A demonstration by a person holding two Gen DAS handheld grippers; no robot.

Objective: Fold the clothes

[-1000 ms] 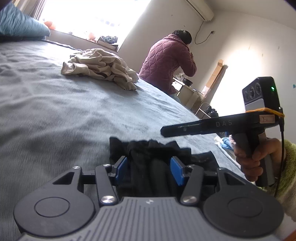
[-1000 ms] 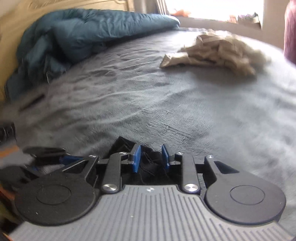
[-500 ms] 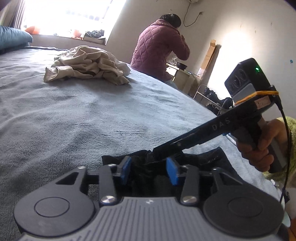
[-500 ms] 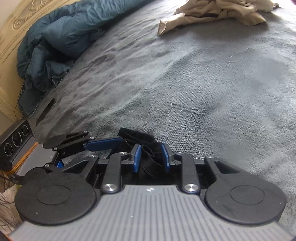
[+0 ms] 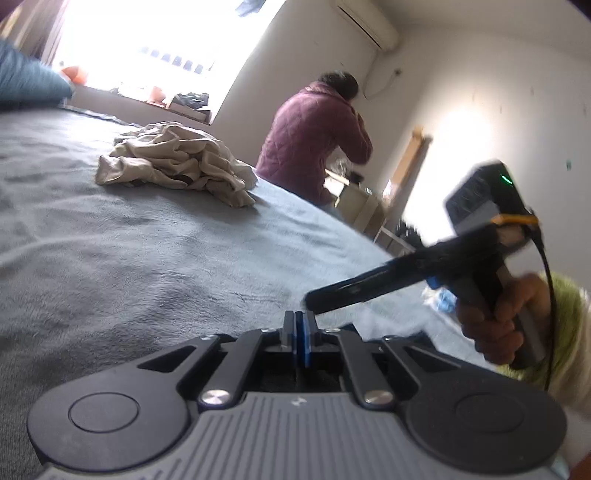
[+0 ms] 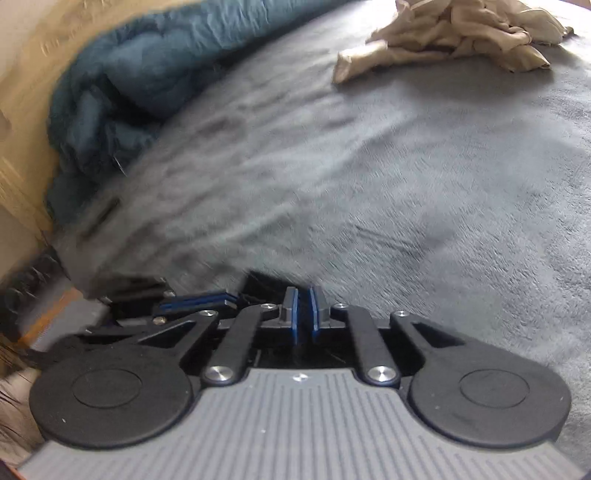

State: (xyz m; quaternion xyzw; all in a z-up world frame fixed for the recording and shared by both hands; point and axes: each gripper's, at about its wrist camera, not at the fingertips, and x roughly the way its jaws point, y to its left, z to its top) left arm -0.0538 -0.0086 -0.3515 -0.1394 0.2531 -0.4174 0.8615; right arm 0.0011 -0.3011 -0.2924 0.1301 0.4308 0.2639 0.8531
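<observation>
Black garment (image 6: 258,286) lies bunched under both claws: left claw (image 5: 299,325) together, right claw (image 6: 303,308) closing on it.

Blown-out window (image 5: 147,48) glare, motion blur, perhaps fisheye-warped

Your left wrist camera sits low, close behind the left gripper (image 5: 299,328), looking almost level across the grey bed (image 5: 155,258) toward the window (image 5: 147,40). Your right wrist camera sits just behind the right gripper (image 6: 303,314) and tips down more, facing the blue quilt (image 6: 140,77). Both see the beige clothes pile (image 5: 173,162) (image 6: 458,33) far ahead, and each sees the other gripper beside it
</observation>
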